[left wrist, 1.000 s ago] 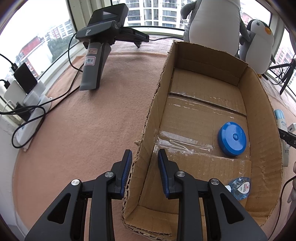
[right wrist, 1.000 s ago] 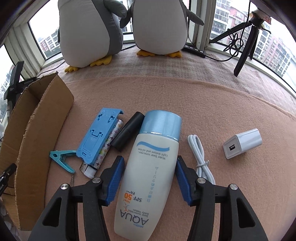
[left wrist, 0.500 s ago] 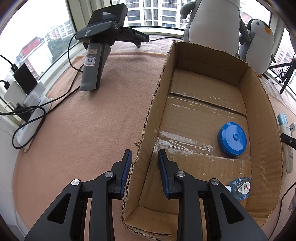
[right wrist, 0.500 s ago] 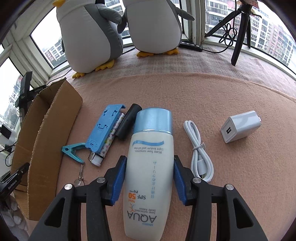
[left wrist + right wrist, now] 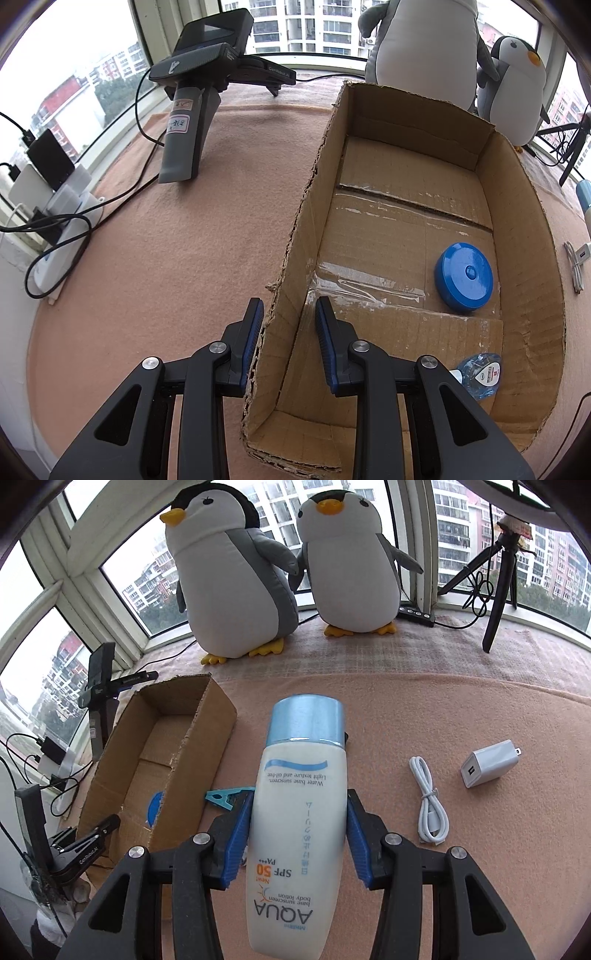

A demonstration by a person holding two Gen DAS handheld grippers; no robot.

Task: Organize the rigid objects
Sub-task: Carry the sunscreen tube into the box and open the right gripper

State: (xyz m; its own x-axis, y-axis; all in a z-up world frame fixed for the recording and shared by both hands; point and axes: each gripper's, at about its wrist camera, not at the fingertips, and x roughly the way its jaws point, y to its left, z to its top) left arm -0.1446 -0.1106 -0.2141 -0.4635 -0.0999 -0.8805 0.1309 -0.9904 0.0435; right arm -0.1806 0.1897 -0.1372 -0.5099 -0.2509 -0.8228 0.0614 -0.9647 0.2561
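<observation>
Cardboard box (image 5: 413, 236) wall is sitting between the left gripper (image 5: 288, 325)'s narrowly parted fingers, while the right gripper (image 5: 299, 830) is clamping a sunscreen bottle (image 5: 299, 812).

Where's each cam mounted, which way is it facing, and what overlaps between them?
Left wrist: on the left gripper, looking down along its fingers straddling the cardboard box wall; blue round case inside.
Right wrist: on the right gripper, facing the windows and two plush penguins; its fingers clamp the sunscreen bottle.
Shared: box, penguins, white cable, charger, blue case.
</observation>
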